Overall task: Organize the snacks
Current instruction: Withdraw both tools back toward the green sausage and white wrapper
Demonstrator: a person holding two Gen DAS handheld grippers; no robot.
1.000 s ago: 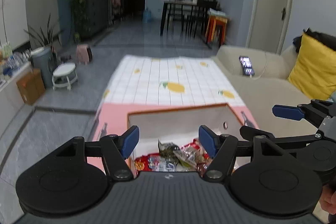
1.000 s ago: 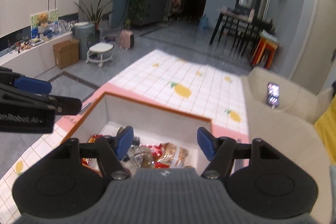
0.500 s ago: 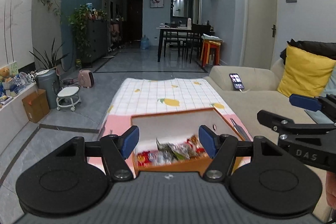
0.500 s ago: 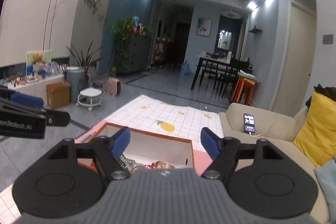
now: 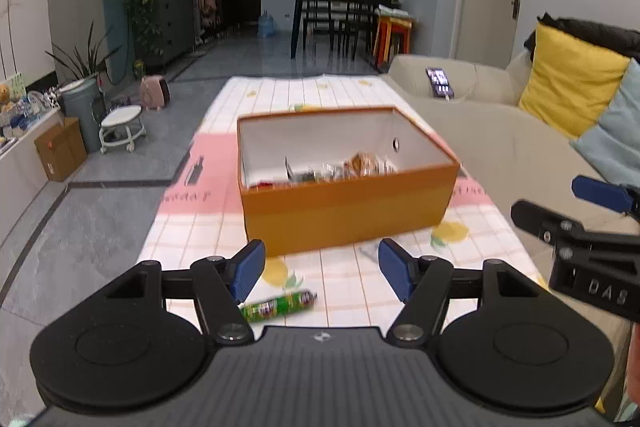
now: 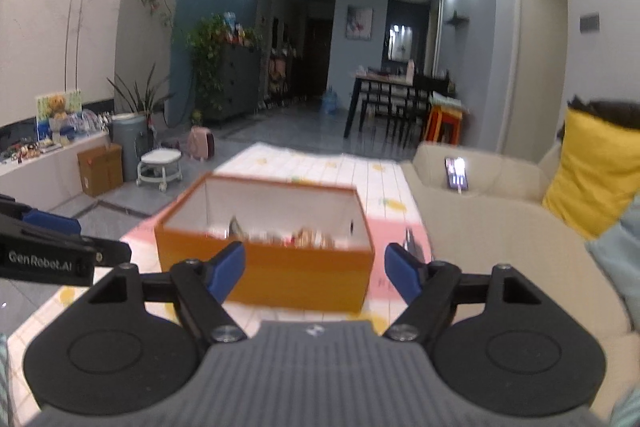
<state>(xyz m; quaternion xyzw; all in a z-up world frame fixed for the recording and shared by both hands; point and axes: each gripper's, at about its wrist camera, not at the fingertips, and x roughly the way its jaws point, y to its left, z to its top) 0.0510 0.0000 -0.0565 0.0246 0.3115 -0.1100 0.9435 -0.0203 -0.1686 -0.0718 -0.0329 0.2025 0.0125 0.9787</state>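
Observation:
An orange box (image 5: pixel 344 203) with a white inside stands on the low table and holds several snack packets (image 5: pixel 340 169); it also shows in the right wrist view (image 6: pixel 264 275). A green snack stick (image 5: pixel 280 305) lies on the tablecloth just in front of my left gripper (image 5: pixel 322 267), which is open and empty, back from the box. My right gripper (image 6: pixel 316 273) is open and empty, also back from the box. The right gripper shows at the right edge of the left wrist view (image 5: pixel 580 239).
The table carries a white checked cloth with lemons (image 5: pixel 304 95) and a pink band (image 5: pixel 208 179). A beige sofa (image 5: pixel 500 131) with a phone (image 5: pixel 440 83) and a yellow cushion (image 5: pixel 568 79) runs along the right. A white stool (image 5: pixel 120 129) and cardboard box (image 5: pixel 60 147) stand left.
Both grippers have pulled back and up from over the box, so the box's whole front and the near tablecloth now show. Both stay open.

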